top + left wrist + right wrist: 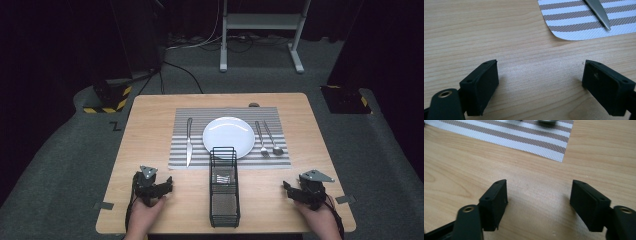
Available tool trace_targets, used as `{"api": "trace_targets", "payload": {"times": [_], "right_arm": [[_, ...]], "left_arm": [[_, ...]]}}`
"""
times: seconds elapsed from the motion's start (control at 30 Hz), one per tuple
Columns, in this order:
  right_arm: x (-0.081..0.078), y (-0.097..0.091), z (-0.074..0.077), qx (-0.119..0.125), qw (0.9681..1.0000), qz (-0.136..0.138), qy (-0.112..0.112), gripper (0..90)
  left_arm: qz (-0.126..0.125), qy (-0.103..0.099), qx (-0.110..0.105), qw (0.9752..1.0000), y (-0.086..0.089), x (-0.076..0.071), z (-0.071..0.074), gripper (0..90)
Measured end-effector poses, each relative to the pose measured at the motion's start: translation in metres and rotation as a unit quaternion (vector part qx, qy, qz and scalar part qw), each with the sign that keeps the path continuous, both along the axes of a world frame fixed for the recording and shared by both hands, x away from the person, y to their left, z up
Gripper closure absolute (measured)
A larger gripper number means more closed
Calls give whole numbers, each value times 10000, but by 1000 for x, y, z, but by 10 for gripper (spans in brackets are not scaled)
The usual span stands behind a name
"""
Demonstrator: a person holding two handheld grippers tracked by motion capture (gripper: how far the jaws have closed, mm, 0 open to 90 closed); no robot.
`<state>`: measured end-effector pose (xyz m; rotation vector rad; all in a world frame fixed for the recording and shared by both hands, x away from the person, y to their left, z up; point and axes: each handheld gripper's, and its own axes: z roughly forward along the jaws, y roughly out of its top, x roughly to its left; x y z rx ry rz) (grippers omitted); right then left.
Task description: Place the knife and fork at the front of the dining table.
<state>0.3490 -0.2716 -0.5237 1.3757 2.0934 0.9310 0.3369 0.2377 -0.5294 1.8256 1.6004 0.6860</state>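
Nearest my left fingers (482, 87) lies a silver knife (189, 141), flat on the striped placemat (177, 150), tip toward me. Between my hands a black wire basket (224, 186) stands upright on the counter (150, 125).

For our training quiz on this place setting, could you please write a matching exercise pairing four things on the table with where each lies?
Things:
1. knife
2. plate
3. fork
4. basket

Places:
A. middle of the mat
B. on bare wood, near the table's front edge
C. left part of the mat
D. right of the plate, beside the spoon

Pairs: 1-C, 2-A, 3-D, 4-B
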Motion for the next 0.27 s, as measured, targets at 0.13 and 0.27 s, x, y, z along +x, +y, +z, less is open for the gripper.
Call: {"api": "trace_targets", "payload": {"times": [0.13,0.27], "right_arm": [[-2,1,-1,-19,10000,50,47,217],[-1,2,-1,-42,9999,84,74,189]], "left_arm": [[0,1,0,10000,0,0,0,136],[1,0,-1,10000,0,0,0,136]]}}
